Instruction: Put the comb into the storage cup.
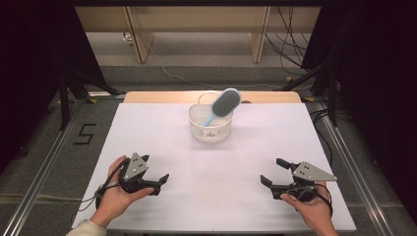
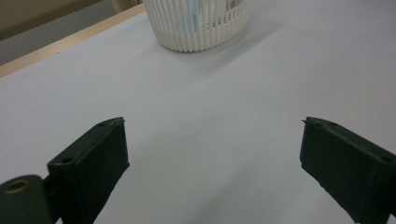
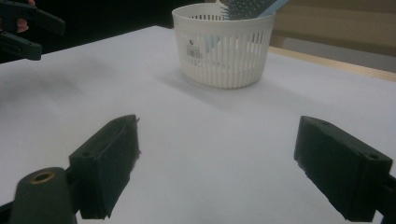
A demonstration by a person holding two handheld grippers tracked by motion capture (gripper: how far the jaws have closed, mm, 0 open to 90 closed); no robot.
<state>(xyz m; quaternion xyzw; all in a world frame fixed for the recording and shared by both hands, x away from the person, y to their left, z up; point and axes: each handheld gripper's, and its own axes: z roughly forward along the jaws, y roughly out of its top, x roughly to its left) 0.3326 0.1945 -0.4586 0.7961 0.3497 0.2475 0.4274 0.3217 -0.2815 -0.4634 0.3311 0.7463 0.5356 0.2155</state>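
Both hands rest low at the near edge of the white bench (image 1: 162, 147), and nothing is being handled; I judge this a pause at one end of the job, with the brush sitting in the basket. The left claw (image 1: 163, 181) is spread wide and empty, and the right claw (image 1: 272, 172) likewise gapes with nothing between its jaws. If the brush is to come out, the next move calls for a long reach forward to the far middle of the bench, then a pinch on the head that sticks above the rim. The light-blue plastic hairbrush (image 1: 223, 104) stands tilted, handle down, bristled oval head leaning over the right rim of the round white slatted plastic basket (image 1: 210, 129), which carries a barcode label.
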